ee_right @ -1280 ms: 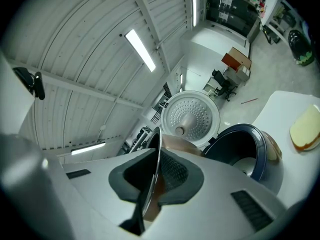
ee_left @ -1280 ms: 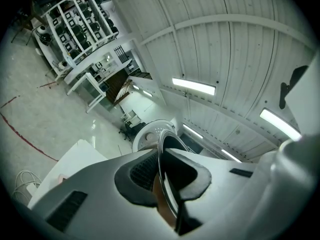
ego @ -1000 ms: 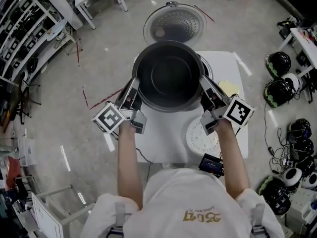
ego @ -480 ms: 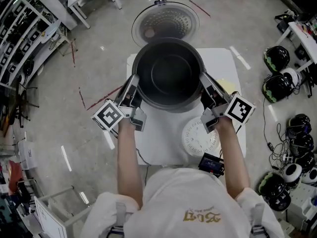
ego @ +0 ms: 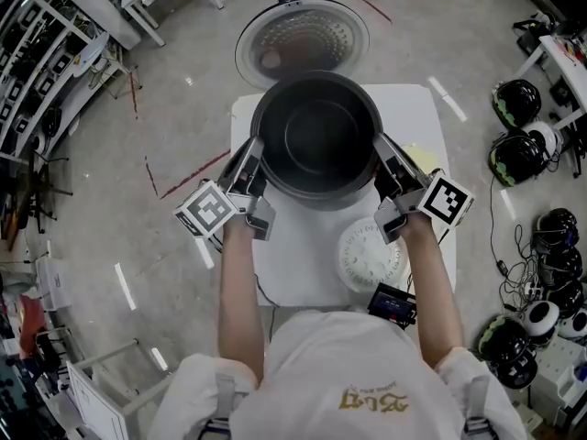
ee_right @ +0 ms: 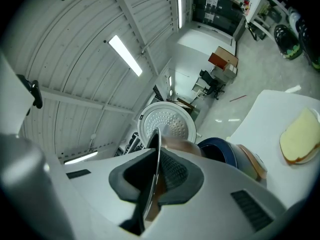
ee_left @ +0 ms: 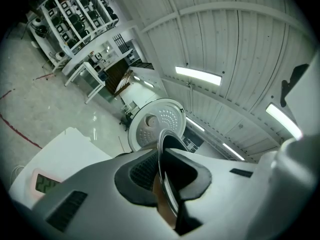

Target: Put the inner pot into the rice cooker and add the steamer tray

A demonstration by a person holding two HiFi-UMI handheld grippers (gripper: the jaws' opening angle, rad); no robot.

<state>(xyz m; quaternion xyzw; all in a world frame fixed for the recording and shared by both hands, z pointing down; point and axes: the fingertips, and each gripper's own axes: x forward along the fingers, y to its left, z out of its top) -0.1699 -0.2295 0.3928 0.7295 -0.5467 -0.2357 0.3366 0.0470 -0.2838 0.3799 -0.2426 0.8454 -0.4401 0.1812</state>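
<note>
One inner pot [ego: 316, 136] hangs over the desk's [ego: 293, 269] far half, rim pinched at 9 o'clock by the left gripper [ego: 255, 157] jaws and at 3 by the right gripper [ego: 383, 157] jaws. One steamer tray [ego: 370, 255] lies apart at its 5 o'clock, with bare desk at 6.

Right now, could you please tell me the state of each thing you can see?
Inner pot: empty, upright, held by its rim on two sides.
Rice cooker lid: swung open.
Steamer tray: flat on the white table, untouched.
Left gripper: fingers shut on inner pot's rim.
Right gripper: fingers shut on inner pot's rim.
</note>
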